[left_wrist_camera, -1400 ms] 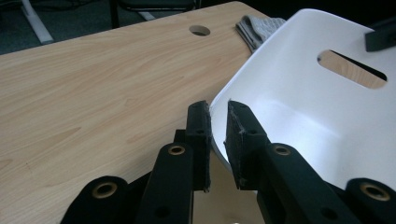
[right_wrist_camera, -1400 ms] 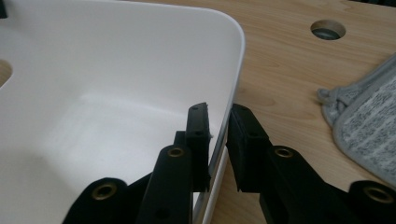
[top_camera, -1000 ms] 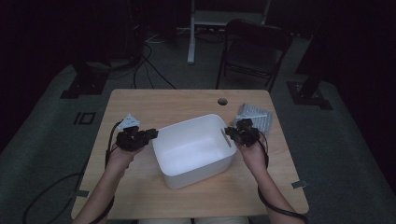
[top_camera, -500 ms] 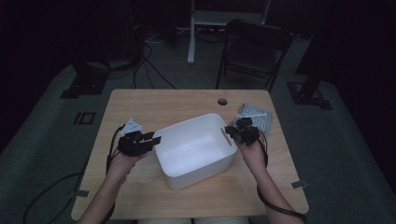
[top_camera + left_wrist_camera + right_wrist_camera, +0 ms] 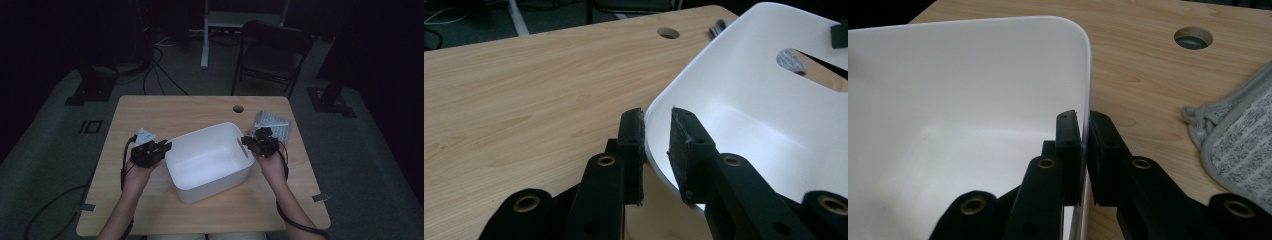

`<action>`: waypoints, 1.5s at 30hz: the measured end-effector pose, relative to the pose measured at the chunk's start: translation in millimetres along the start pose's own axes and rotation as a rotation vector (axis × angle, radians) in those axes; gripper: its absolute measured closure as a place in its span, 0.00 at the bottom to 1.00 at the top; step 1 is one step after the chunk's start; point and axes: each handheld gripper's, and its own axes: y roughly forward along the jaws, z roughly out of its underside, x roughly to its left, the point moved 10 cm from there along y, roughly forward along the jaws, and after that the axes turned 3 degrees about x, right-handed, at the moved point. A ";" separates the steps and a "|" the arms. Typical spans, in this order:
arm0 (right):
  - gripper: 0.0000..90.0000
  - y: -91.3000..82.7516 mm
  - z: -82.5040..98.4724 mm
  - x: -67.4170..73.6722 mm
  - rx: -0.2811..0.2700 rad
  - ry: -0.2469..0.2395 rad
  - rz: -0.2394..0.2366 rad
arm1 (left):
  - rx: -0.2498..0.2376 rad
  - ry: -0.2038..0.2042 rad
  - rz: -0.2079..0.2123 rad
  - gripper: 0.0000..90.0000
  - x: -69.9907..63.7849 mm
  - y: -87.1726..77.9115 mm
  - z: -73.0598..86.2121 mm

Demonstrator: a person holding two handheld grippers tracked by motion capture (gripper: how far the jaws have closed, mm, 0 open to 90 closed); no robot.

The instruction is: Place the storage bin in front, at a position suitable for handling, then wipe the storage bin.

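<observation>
Two grippers at white tub (image 5: pixel 207 160), mid-table: right gripper (image 5: pixel 248 142) clamped on right rim; left gripper (image 5: pixel 166 146) just closing, jaws astride left rim, small gap on inner side.

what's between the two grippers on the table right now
The white bin: in the high view it spans the gap, with the left gripper at one end wall and the right gripper clamped on the other.

One white bin (image 5: pixel 210 160), one grey cloth (image 5: pixel 274 125), two hand-held grippers.
</observation>
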 end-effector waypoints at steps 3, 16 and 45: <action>0.92 -1.9 2.1 1.3 -0.001 -0.002 -0.007 | -0.004 -0.004 -0.014 0.87 0.2 1.0 -0.8; 0.70 -26.0 -3.3 10.5 -0.063 -0.006 -0.078 | -0.012 -0.014 -0.029 0.88 0.5 5.3 -1.6; 0.53 -4.2 -28.1 -146.6 -0.145 0.175 0.177 | -0.034 -0.061 0.017 0.88 2.3 10.9 1.2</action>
